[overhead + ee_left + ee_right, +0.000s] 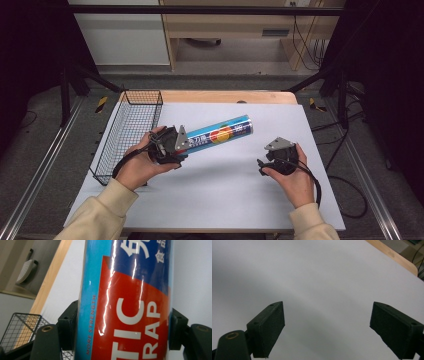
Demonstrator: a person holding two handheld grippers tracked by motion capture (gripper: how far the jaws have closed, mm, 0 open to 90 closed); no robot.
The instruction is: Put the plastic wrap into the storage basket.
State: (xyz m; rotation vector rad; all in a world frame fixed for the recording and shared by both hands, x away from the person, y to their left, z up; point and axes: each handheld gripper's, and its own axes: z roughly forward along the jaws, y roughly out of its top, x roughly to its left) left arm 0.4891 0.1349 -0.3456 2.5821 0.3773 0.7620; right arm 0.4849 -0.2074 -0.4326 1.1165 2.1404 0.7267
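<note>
Clamping one end of the glossy plastic-wrap box (220, 134) just right of the wire basket (131, 131) above the desk (225, 195), left gripper (184, 145) grips tight—light, stiff, slippery, better held mid-length; right gripper (327, 327) open, empty, well right.

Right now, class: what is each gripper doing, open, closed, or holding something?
Left gripper: shut on the blue tube.
Right gripper: open, nothing between its jaws.
</note>
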